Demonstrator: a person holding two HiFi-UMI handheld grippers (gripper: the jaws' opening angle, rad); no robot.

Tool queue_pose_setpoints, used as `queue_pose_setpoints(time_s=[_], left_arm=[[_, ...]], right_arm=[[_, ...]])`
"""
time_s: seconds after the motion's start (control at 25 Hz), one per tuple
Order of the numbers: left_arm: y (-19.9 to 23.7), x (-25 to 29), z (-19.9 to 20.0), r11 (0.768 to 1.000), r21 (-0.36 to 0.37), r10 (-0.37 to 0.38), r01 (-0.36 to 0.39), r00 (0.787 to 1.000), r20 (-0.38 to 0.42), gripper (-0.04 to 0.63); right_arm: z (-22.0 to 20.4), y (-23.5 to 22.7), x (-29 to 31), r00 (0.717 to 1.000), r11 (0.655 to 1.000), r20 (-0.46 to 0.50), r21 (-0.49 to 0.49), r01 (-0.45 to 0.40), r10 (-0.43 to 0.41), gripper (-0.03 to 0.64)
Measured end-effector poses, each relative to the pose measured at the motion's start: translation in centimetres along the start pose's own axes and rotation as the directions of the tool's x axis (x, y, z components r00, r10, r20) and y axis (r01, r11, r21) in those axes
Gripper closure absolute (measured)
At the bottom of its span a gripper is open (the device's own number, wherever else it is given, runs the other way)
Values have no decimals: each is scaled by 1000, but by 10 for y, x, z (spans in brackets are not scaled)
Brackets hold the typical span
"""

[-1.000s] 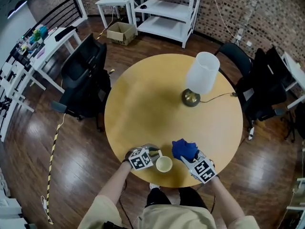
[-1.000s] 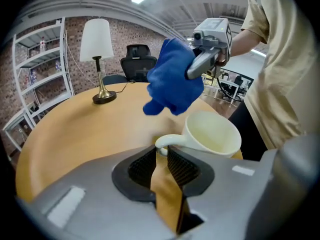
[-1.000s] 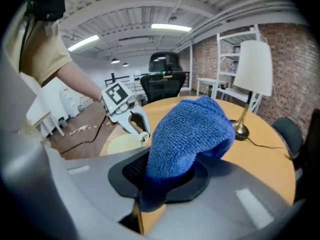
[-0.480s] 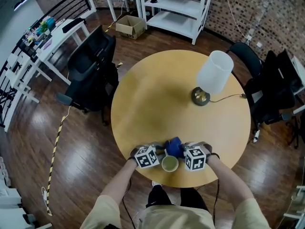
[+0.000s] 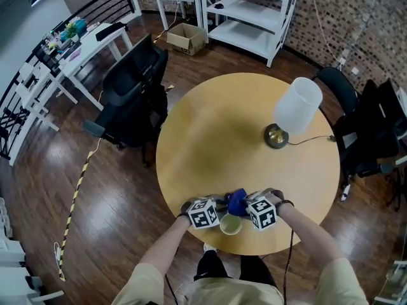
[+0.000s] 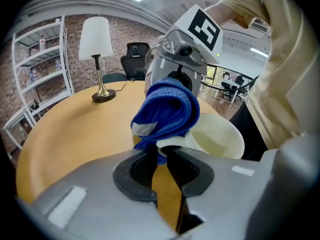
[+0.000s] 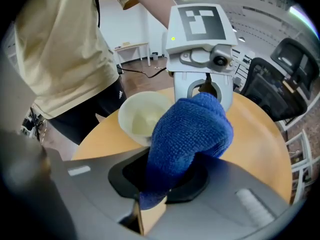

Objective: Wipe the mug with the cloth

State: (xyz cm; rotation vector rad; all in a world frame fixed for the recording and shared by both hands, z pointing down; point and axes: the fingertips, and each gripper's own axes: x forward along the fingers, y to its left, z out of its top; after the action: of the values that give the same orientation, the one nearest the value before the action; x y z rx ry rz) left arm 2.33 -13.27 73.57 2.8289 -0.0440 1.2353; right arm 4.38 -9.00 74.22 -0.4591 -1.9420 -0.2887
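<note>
A cream mug stands near the round table's front edge, between my two grippers. My left gripper is shut on the mug's handle, which sits between the dark pads; the mug's open bowl lies just right of them. My right gripper is shut on a bunched blue cloth. The cloth rests against the mug's far side and rim. In the left gripper view the cloth hides part of the mug. The two grippers face each other closely.
The wooden table carries a brass-footed lamp with a white shade at the right, its cord running off the edge. Black office chairs stand left and right of the table. White shelves stand at the back.
My right gripper has carried the blue cloth leftward from beside the mug up against it. The left gripper has stayed on the handle.
</note>
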Motion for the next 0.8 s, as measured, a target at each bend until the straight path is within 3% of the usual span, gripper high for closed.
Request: queue_pose_setpoints(time_s=[0.16, 0.28, 0.52, 0.64, 0.8], left_arm=[[0, 1, 0, 1000, -2, -1, 1, 1000, -1, 545], [0, 1, 1, 1000, 12, -6, 6, 1000, -10, 545], [0, 1, 2, 1000, 20, -18, 18, 1000, -26, 545], [1, 0, 2, 1000, -19, -5, 4, 1000, -25, 550], [1, -3, -2, 996, -90, 11, -11, 1000, -3, 551]], right_arm=[[-1, 1, 2, 1000, 999, -13, -38, -27, 27, 551], [-1, 1, 2, 998, 991, -42, -122, -53, 49, 551], [-3, 3, 1, 984, 945, -127, -287, -155, 123, 552], [-2, 4, -3, 984, 949, -115, -270, -161, 134, 552], [-3, 8, 1, 993, 979, -55, -169, -117, 109, 552]])
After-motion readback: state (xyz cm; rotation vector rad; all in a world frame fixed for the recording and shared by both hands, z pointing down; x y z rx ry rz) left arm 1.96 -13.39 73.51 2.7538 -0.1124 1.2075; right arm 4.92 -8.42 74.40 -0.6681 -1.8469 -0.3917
